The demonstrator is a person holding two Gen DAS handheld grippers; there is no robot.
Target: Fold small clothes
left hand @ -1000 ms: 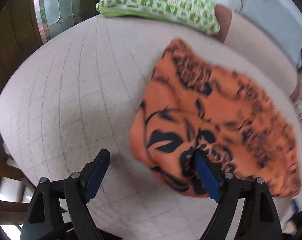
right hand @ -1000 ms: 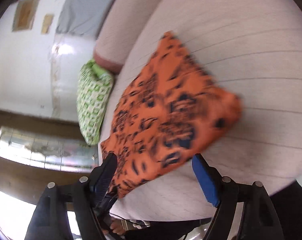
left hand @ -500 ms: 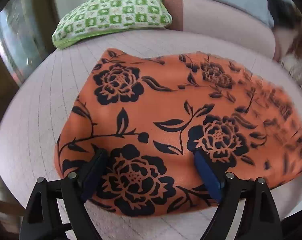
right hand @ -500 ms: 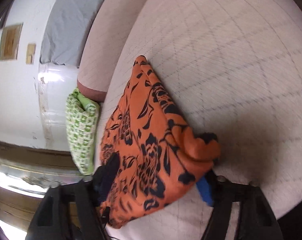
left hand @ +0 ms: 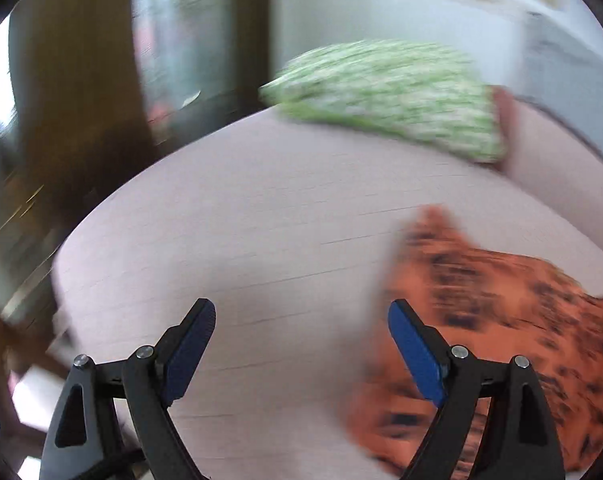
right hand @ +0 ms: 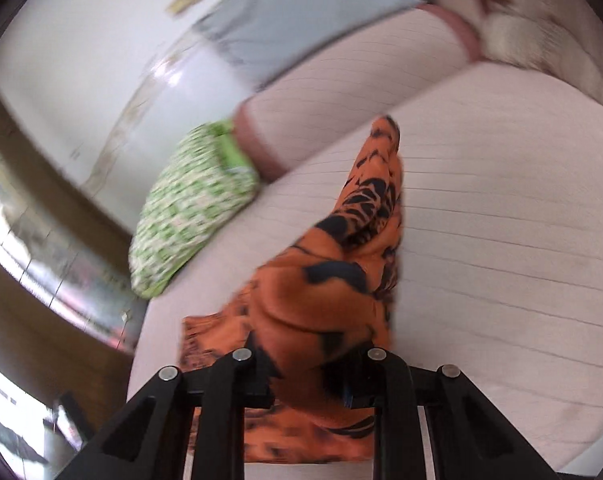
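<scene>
An orange garment with a black flower print (right hand: 341, 280) lies on the pale quilted sofa seat (right hand: 501, 200). My right gripper (right hand: 309, 376) is shut on the garment's near edge, and the cloth bunches up between its fingers and hides the pads. In the left wrist view the garment (left hand: 493, 320) is blurred at the lower right. My left gripper (left hand: 301, 344) is open and empty above the bare seat (left hand: 261, 220), with its right pad (left hand: 415, 354) next to the garment's left edge.
A green and white checked cushion (left hand: 389, 92) lies at the back of the seat; it also shows in the right wrist view (right hand: 189, 216). The sofa backrest (right hand: 361, 80) carries a grey cloth (right hand: 301, 12). A dark wooden frame (left hand: 81, 100) stands left of the seat.
My right gripper has closed on the garment's edge, bunching it up. My left gripper has swung left off the garment, over bare seat, still open.
</scene>
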